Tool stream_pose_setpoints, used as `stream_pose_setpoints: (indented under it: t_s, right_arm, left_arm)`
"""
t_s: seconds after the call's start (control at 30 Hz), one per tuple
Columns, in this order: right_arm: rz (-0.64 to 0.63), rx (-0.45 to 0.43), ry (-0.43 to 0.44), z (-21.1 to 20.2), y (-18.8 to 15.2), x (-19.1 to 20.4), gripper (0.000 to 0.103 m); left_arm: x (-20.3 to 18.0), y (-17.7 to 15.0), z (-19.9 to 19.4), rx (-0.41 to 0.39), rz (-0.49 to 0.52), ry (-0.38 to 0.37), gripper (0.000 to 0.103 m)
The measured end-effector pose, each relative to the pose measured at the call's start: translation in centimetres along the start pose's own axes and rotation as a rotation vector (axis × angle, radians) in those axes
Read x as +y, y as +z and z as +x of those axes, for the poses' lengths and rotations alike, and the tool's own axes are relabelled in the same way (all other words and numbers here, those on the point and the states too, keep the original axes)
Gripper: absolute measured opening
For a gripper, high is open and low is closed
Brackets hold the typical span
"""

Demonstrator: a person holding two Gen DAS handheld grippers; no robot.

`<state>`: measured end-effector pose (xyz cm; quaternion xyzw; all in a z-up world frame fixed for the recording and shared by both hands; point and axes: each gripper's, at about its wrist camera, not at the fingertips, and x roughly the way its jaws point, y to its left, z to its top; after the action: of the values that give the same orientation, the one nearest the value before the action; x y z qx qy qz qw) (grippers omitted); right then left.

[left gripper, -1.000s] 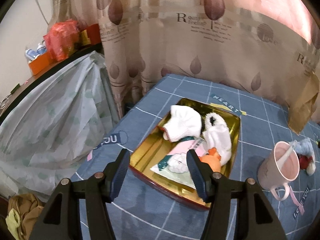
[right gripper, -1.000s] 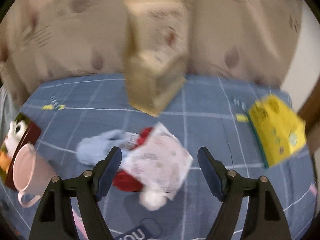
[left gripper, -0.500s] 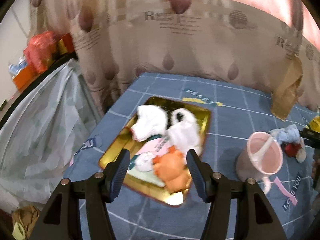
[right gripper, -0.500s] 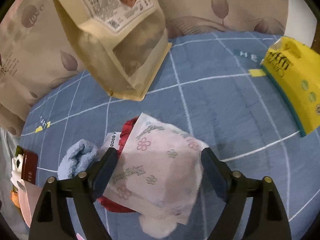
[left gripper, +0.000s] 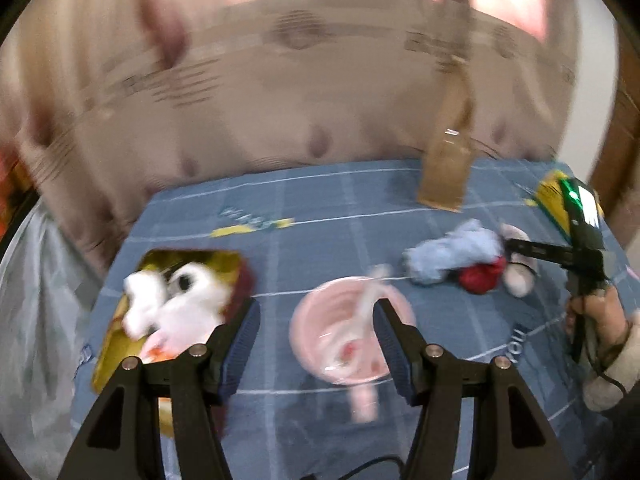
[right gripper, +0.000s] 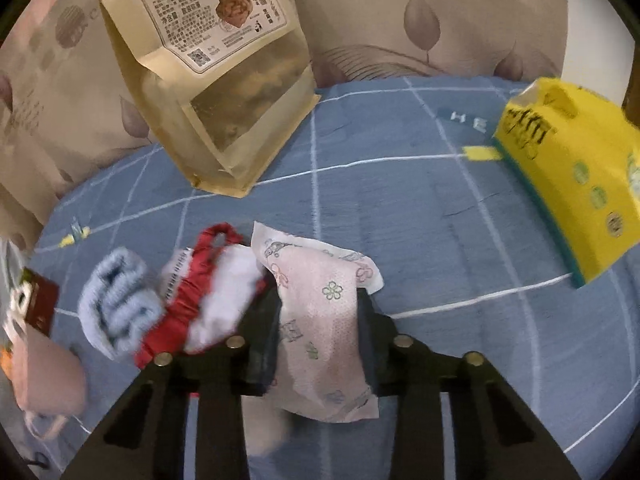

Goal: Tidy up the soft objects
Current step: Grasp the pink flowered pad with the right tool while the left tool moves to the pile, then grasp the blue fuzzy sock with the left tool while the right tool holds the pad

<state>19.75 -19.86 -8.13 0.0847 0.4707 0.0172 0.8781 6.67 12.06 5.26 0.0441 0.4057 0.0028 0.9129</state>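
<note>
A pink flower-printed tissue pack (right gripper: 320,320) lies on the blue checked cloth, and my right gripper (right gripper: 316,312) is closing on it, pads pressing both its sides. Left of the pack lie a red cloth item (right gripper: 200,280), a white fluffy piece (right gripper: 228,292) and a pale blue fuzzy sock (right gripper: 120,300). My left gripper (left gripper: 316,308) hangs open above a pink cup (left gripper: 344,340), nothing between its fingers. A gold tray (left gripper: 116,344) at the left holds white plush toys (left gripper: 180,300). The left wrist view is blurred; it shows the right gripper (left gripper: 514,248) by the sock (left gripper: 448,256).
A tall brown paper bag (right gripper: 224,80) stands at the back against the curtain. A yellow pack (right gripper: 572,180) lies at the right. The pink cup (right gripper: 44,376) has a spoon in it. A person's hand (left gripper: 596,320) holds the right gripper's handle.
The left gripper swung right, from over the gold tray to over the pink cup. The right gripper came down and shut on the pink tissue pack.
</note>
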Motion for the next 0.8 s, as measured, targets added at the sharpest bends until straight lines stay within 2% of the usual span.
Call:
stream_pose_setpoints:
  t_s: [0.13,0.23,0.33,0.47,0.6,0.8]
  right_arm:
    - [-0.052,-0.026,-0.060,-0.8,-0.6,-1.2,0.027]
    - [-0.108,-0.063,-0.151,-1.3,-1.3,-2.0,0.027]
    - [-0.131,-0.068,-0.196,-1.0,-2.1,-3.0,0.027]
    - [-0.135,-0.098,-0.184,-0.8,-2.9,-3.6,0.027]
    - [-0.135,-0.096,-0.175,-0.9,-2.9,-3.8,0.028]
    - [-0.129,-0.097,-0.164,-0.8,-3.0,-3.9,0.029]
  left_arm:
    - [-5.1,1.2,1.4,0.012,0.099,-0.069,0.060]
    - [-7.8,1.6,2.4,0.025,0.137,-0.120,0.060]
    - [-10.2,1.9,3.8,0.052,0.165,-0.171,0.060]
    - [-12.6,2.5,6.2,0.101,0.164,-0.244,0.060]
    - [-14.7,3.9,8.0,0.116,0.139,-0.279,0.060]
    - [-17.2,5.6,10.0,0.120,0.143,-0.291,0.060]
